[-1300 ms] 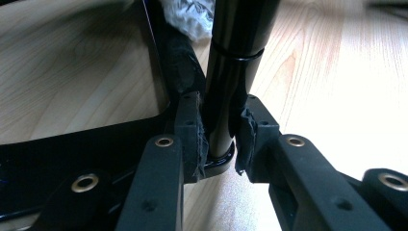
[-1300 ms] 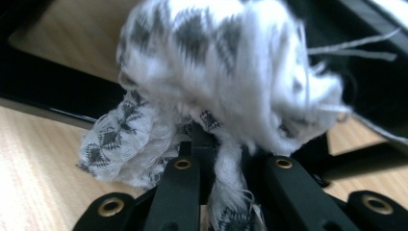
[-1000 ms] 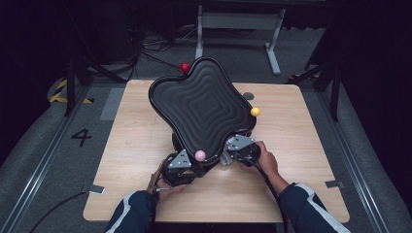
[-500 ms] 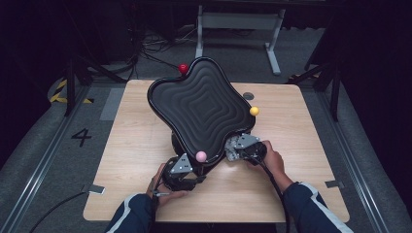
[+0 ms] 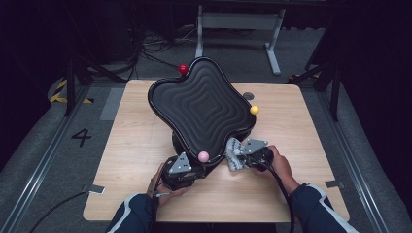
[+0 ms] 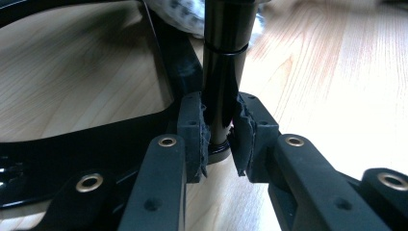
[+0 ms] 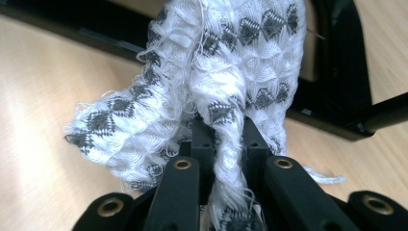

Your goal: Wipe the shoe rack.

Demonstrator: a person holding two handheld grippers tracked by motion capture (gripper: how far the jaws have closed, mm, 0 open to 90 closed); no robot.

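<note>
A black wavy-topped stool (image 5: pixel 201 109) lies tilted on the wooden table (image 5: pixel 301 121), with its legs ending in a red ball (image 5: pixel 183 69), a yellow ball (image 5: pixel 254 110) and a pink ball (image 5: pixel 203 156). My left gripper (image 5: pixel 180 171) (image 6: pixel 219 139) sits under the stool's near edge. Its jaws have just been closing, and the pads press on a black leg (image 6: pixel 223 57). My right gripper (image 5: pixel 245 154) (image 7: pixel 225 139) is shut on a white cloth with a grey diamond pattern (image 5: pixel 234 154) (image 7: pixel 226 62), held against the stool's near right edge.
The stool's dark frame (image 7: pixel 337 72) stands right behind the cloth. Bare tabletop lies to the left and right of the stool. Beyond the table's far edge are cables (image 5: pixel 141 53) and a grey metal stand (image 5: pixel 238 22) on the floor.
My right gripper has shifted a little to the right with the cloth in it. The left hand has stayed in place.
</note>
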